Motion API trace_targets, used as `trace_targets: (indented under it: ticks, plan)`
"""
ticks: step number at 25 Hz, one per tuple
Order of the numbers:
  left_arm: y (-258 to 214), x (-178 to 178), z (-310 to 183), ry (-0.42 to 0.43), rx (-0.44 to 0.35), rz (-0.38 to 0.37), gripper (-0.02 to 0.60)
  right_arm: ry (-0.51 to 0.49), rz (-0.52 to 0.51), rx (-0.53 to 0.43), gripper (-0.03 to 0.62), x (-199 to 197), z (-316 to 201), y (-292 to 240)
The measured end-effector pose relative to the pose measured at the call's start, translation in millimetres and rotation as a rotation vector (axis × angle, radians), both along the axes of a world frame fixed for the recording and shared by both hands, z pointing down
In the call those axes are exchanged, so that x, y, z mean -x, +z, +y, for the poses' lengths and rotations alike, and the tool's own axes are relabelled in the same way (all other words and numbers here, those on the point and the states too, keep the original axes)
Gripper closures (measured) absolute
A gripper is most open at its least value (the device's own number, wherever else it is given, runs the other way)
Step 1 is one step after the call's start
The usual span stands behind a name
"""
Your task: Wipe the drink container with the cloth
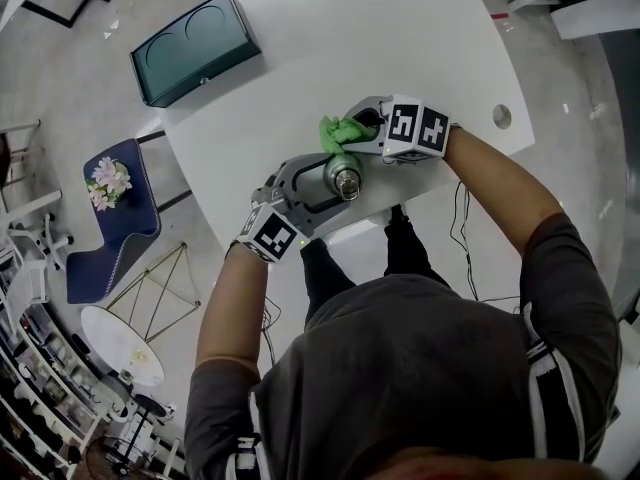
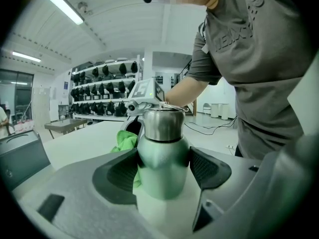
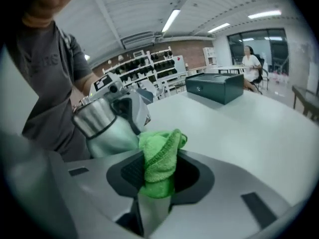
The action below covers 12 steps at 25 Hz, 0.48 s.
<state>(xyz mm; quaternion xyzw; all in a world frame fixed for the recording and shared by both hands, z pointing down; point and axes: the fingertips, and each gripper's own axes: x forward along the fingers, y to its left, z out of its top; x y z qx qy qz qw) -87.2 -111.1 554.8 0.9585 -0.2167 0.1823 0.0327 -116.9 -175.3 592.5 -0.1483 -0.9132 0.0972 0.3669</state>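
Well, left gripper [image 2: 163,171] jaws clamp the pale-green steel drink bottle [image 3: 107,128] mid-body over the white table [image 1: 400,38] edge, right gripper [image 3: 159,176] jaws pinch a floppy green cloth [image 3: 162,151] against it; slick metal, so I'd grip the body, not the cap.

Head view: we're looking steeply down on the white counter [image 1: 400,48], left claw [image 1: 325,180] and right claw [image 1: 358,128] mid-frame. Left claw view sits super close, facing back at the person's torso [image 2: 259,59]. Right claw view faces out across the counter toward shelves [image 3: 137,66]. All three catch the bottle [image 1: 346,180] and cloth [image 1: 338,131].
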Motion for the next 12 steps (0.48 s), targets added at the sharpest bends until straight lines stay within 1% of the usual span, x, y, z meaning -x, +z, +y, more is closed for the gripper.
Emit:
trace_targets:
  ticks: [2,3,6,8,10,12]
  plan:
    - [1.0,1.5,-0.1,-0.003,0.005,-0.001,0.262,-0.025,0.009,-0.087,0.484,-1.4,-1.8,-2.0]
    - [1.4,2.0,-0.6,-0.011,0.011,0.004,0.262,-0.007,0.000,-0.103,0.482,-4.4,-6.2,-6.4]
    - [-2.2,1.7,-4.1,-0.042,0.033,0.034,0.262,0.138,-0.057,-0.073,0.479,-28.1,-21.7,-33.1]
    - [-4.2,2.1,-6.1,-0.060,0.044,0.049,0.262,0.201,-0.071,-0.061,0.479,-51.4,-17.7,-49.1]
    - [-3.7,2.9,-7.3,-0.080,0.047,0.054,0.262,0.213,-0.060,-0.065,0.479,-69.7,-1.3,-56.7]
    - [-3.7,2.5,-8.2,-0.100,0.049,0.054,0.262,0.186,-0.038,-0.083,0.479,-77.6,21.6,-57.3]
